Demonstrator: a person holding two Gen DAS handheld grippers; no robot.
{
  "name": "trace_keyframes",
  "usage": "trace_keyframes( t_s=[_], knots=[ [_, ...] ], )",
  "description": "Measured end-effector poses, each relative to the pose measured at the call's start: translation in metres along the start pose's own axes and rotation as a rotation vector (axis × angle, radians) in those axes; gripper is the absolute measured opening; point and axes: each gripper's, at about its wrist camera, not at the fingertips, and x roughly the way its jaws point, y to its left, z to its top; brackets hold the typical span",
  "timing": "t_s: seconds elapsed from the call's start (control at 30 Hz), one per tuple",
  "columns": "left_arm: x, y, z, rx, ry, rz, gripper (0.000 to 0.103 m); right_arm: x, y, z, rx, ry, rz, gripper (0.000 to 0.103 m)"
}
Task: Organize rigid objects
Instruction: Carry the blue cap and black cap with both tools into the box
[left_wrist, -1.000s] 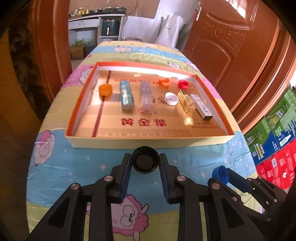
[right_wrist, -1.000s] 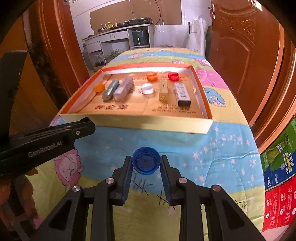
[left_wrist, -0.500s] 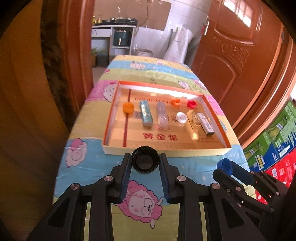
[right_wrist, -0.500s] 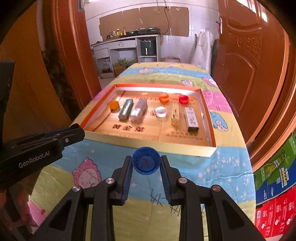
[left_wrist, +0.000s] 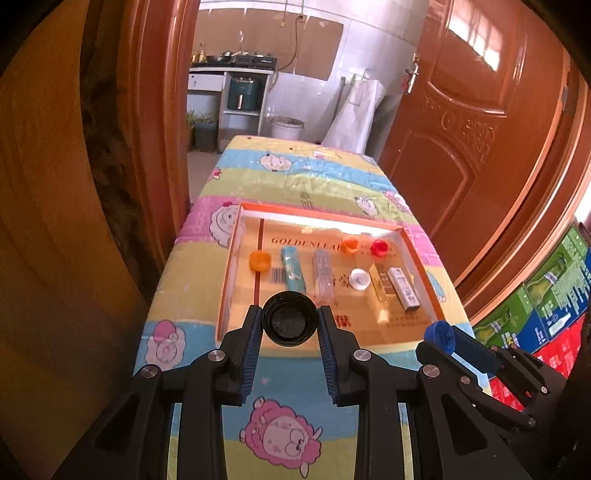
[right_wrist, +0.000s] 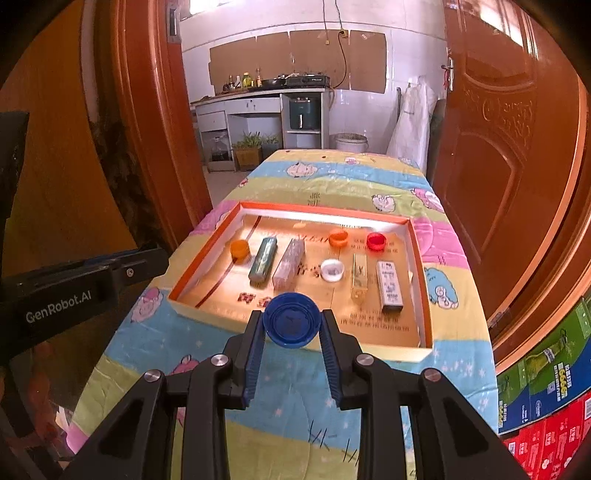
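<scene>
My left gripper is shut on a black bottle cap, held in the air above the near edge of the orange-rimmed cardboard tray. My right gripper is shut on a blue bottle cap, also held above the tray's near edge; it shows at the right of the left wrist view. In the tray lie orange caps, a red cap, a white cap, a teal box, a clear box, a gold box and a white box.
The tray sits on a long table under a sheep-print cloth. Wooden doors stand at the left and the right. Colourful cartons are stacked at the lower right. The left gripper's body juts in at the left.
Both grippers have risen and pulled back from the table, each with its cap still held. The tray and table look smaller and farther away.
</scene>
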Motion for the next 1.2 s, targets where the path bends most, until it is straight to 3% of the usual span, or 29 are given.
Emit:
trace_keyframes(
  t_s=[0.5, 0.87, 1.2],
  knots=[
    [0.053, 0.006, 0.038, -0.021, 0.030, -0.001, 0.031, 0.038, -0.026, 0.035, 0.040, -0.008, -0.003, 0.030],
    [0.117, 0.009, 0.073, -0.015, 0.077, 0.003, 0.031, 0.091, -0.031, 0.068, 0.037, 0.018, 0.028, 0.030],
    [0.175, 0.015, 0.099, -0.024, 0.146, 0.028, 0.031, 0.154, -0.029, 0.106, 0.009, 0.100, 0.080, 0.030]
  ],
)
